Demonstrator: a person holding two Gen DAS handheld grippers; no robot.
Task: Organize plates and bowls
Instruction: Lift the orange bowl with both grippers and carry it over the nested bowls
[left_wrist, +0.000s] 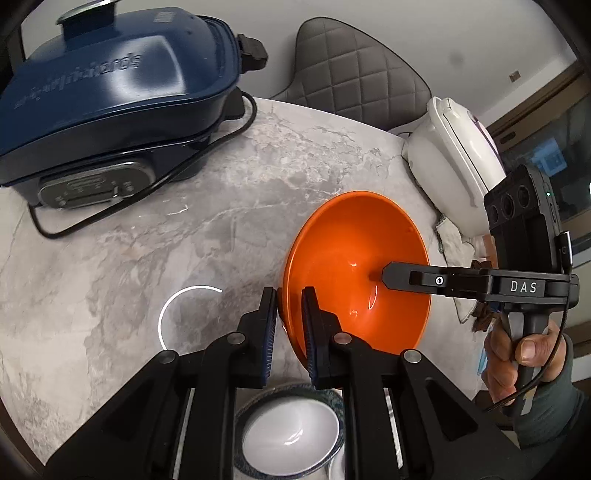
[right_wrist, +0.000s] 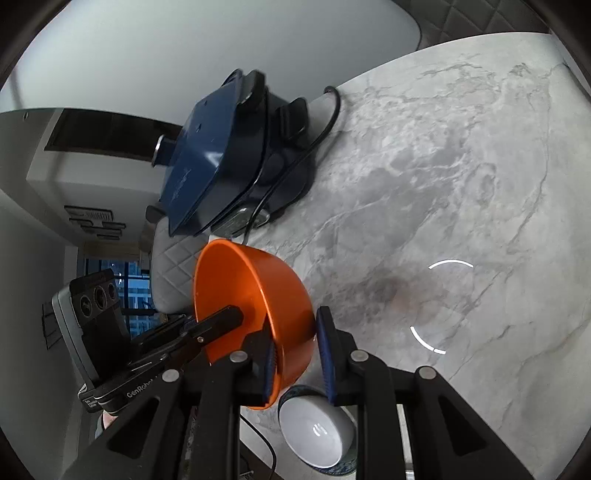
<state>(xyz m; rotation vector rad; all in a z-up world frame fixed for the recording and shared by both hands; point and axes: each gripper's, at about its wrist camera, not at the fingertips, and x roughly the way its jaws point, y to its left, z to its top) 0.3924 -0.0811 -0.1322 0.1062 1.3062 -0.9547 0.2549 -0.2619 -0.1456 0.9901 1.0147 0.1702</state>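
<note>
The left gripper (left_wrist: 289, 325) has its jaws drawn narrow onto the near-left rim of the orange bowl (left_wrist: 354, 258), one pad (left_wrist: 271, 332) outside the wall and the other inside; the right gripper (right_wrist: 295, 354) pinches the same bowl (right_wrist: 255, 295) at the opposite rim, one blue pad (right_wrist: 271, 365) inside the wall and the other outside it; in the left wrist view its finger reaches across the hollow of the bowl from the right, with a hand (left_wrist: 517, 354) on its grip; the bowl hangs tilted between the two, clear of the marble table (left_wrist: 184, 229); just below it, at the near edge, a white bowl (left_wrist: 291, 432) sits on a blue-patterned plate (left_wrist: 242, 417); far left stands a blue cooker (left_wrist: 107, 96) with its black cord (left_wrist: 207, 147) looped on the table; far right lies a white appliance (left_wrist: 450, 162); a quilted grey chair (left_wrist: 354, 70) stands beyond the table.
</note>
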